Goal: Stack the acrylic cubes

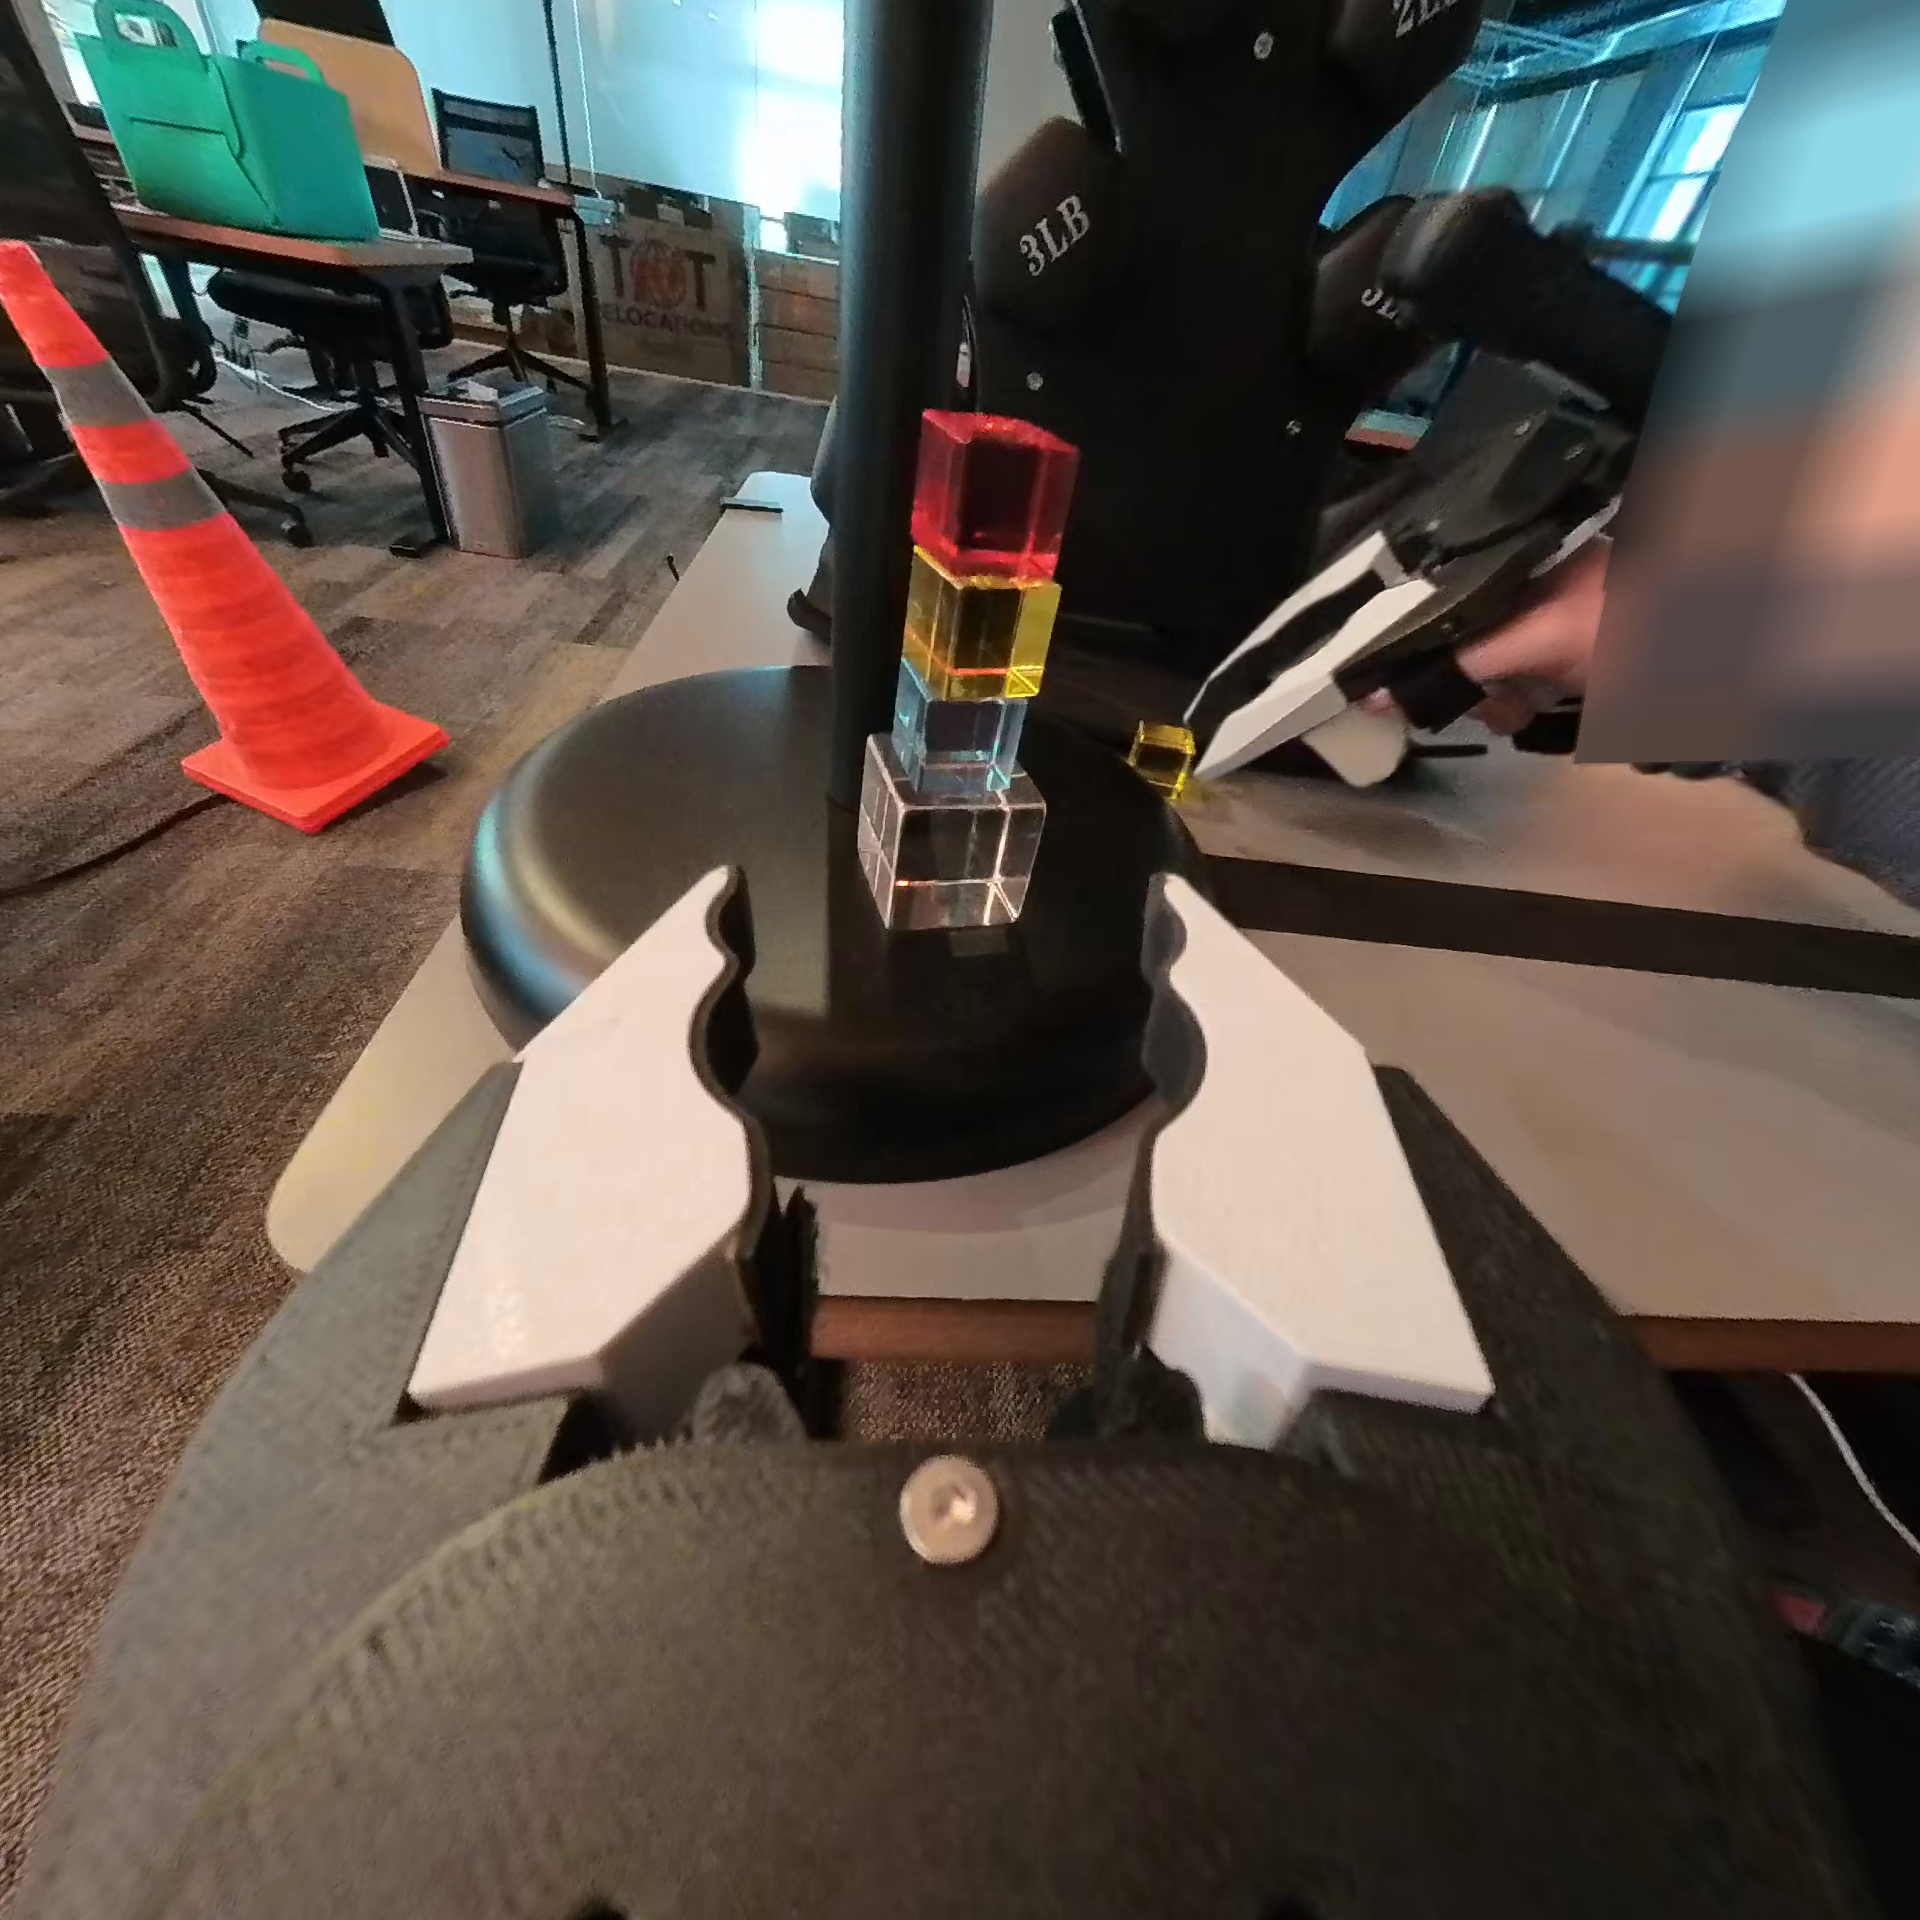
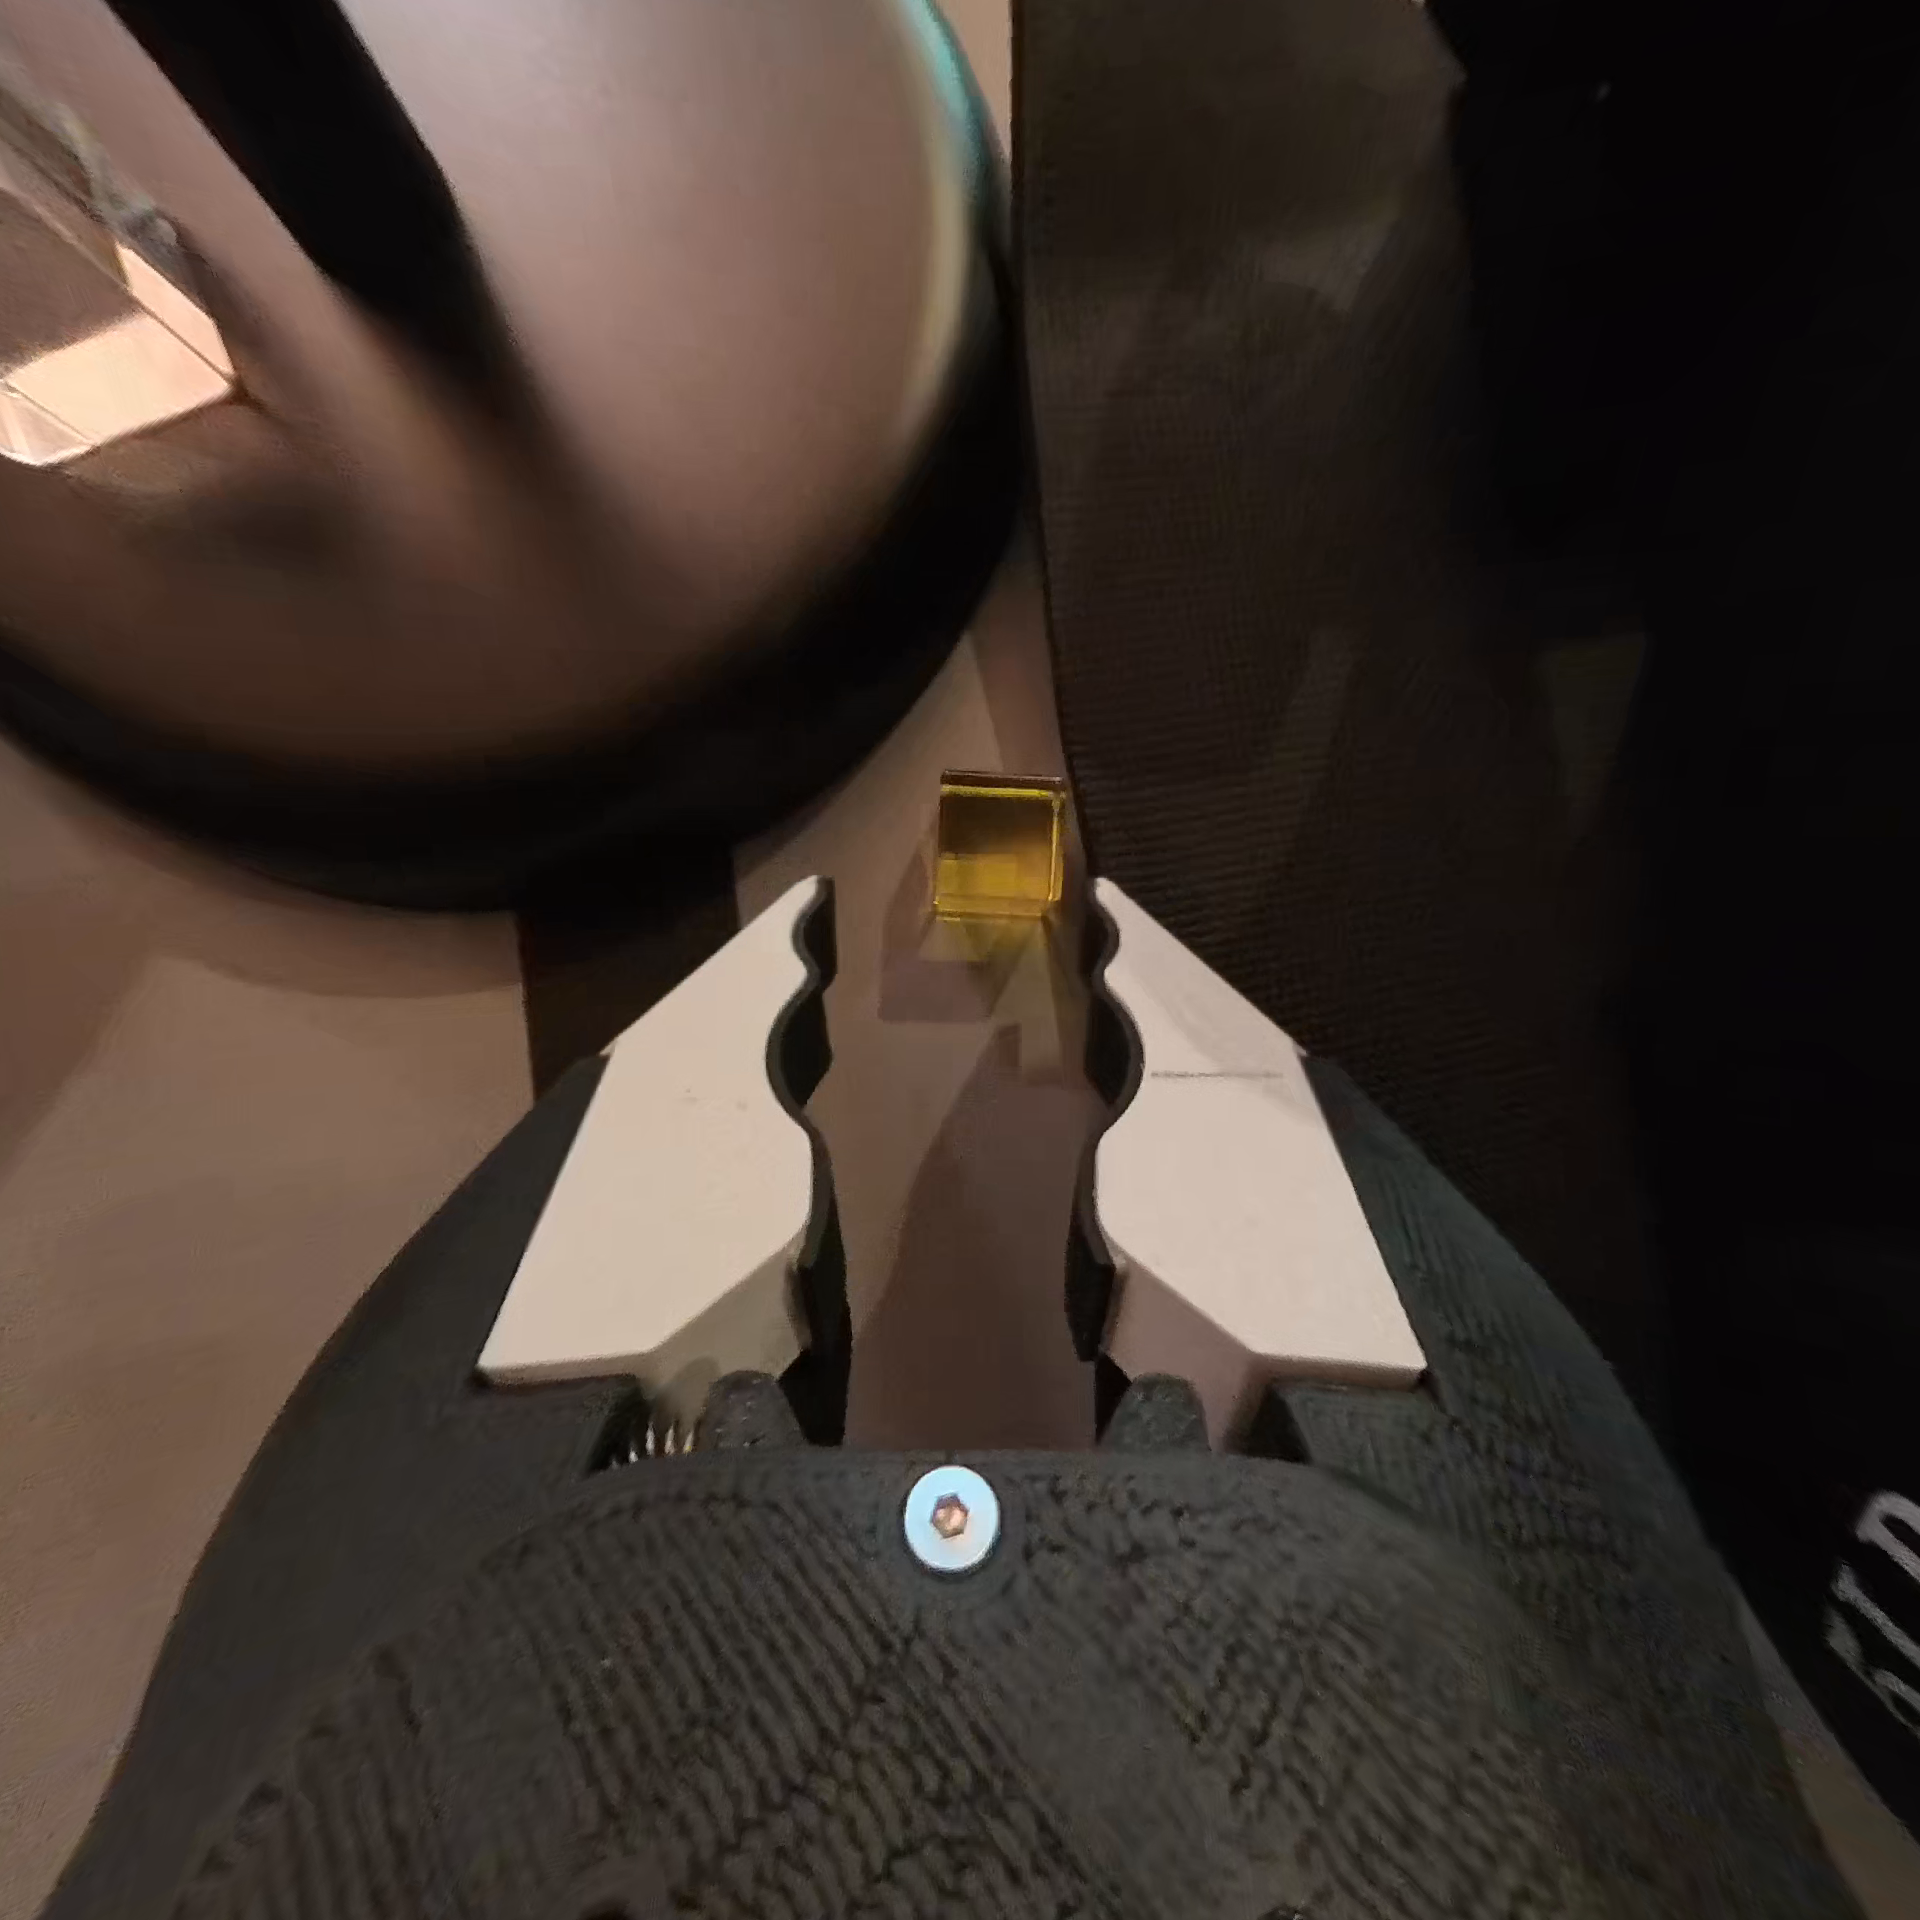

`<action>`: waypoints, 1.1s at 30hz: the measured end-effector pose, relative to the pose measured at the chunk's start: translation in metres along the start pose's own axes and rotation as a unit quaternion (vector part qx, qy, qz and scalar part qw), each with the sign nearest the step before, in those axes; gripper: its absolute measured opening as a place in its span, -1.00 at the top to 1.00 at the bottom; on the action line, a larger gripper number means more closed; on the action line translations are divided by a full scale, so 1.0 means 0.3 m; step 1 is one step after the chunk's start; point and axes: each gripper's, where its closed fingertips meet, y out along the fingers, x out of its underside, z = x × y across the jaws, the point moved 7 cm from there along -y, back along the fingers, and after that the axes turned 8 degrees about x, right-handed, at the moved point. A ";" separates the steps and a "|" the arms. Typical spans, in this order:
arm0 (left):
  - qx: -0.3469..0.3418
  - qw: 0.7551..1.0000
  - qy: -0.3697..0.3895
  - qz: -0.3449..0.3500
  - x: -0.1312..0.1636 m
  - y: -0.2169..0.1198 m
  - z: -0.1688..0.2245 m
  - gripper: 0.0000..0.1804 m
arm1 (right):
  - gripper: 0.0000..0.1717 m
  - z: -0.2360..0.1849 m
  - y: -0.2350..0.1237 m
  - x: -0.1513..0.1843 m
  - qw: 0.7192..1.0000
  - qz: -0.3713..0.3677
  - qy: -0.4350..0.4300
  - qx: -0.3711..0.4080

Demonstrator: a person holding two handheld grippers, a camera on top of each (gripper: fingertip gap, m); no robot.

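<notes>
Right gripper (image 2: 961, 904) was open, empty, small yellow cube (image 2: 1000, 847) just ahead of its tips, beside round black base (image 1: 665, 831). Left gripper (image 1: 945, 914) open, empty, facing cube stack (image 1: 971, 675) on that base. Best square up w/ jaws either side.

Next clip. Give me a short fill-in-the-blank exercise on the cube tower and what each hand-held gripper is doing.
1. The top cube of the tower is ____.
2. The tower stands on a round black ____, beside a black pole.
3. The left hand-held gripper is open and holds ____.
4. Just ahead of the open right hand-held gripper, a small ____ cube lies on the table.

Missing words: red; base; nothing; yellow
</notes>
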 end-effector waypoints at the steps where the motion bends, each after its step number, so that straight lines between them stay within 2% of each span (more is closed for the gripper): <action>1: 0.000 1.000 0.001 -0.001 0.001 0.001 0.000 0.17 | 0.49 0.004 0.012 0.004 1.000 0.001 0.003 0.003; 3: 0.000 1.000 0.000 -0.002 0.003 0.001 -0.001 0.17 | 0.52 0.010 0.032 0.010 1.000 -0.001 0.004 0.005; 5: 0.001 1.000 -0.002 -0.001 0.004 0.000 -0.003 0.17 | 0.72 0.007 0.041 0.010 1.000 0.005 -0.003 0.001; 8: 0.003 1.000 -0.002 -0.004 0.008 -0.002 -0.004 0.17 | 0.72 -0.004 -0.001 -0.021 0.999 0.034 -0.003 -0.002; 12: 0.000 1.000 0.006 -0.008 0.011 -0.005 -0.006 0.17 | 0.72 -0.092 -0.185 -0.197 0.984 0.153 0.011 -0.087; 15: 0.003 1.000 0.005 -0.007 0.013 -0.003 -0.004 0.17 | 0.73 -0.206 -0.290 -0.343 0.970 0.194 -0.044 -0.142; 18: 0.006 1.000 0.010 -0.008 0.015 -0.002 0.002 0.17 | 0.73 -0.298 -0.305 -0.439 0.967 0.168 -0.118 -0.153; 21: 0.006 1.000 0.016 -0.007 0.008 -0.008 0.004 0.17 | 0.72 -0.354 -0.272 -0.487 0.967 0.115 -0.163 -0.161; 25: 0.003 1.000 0.019 -0.003 -0.001 -0.019 -0.001 0.17 | 0.72 -0.377 -0.242 -0.522 0.967 0.089 -0.193 -0.138; 33: -0.002 1.000 0.015 -0.001 0.002 -0.025 -0.015 0.18 | 0.72 -0.392 -0.235 -0.532 0.963 0.054 -0.220 -0.144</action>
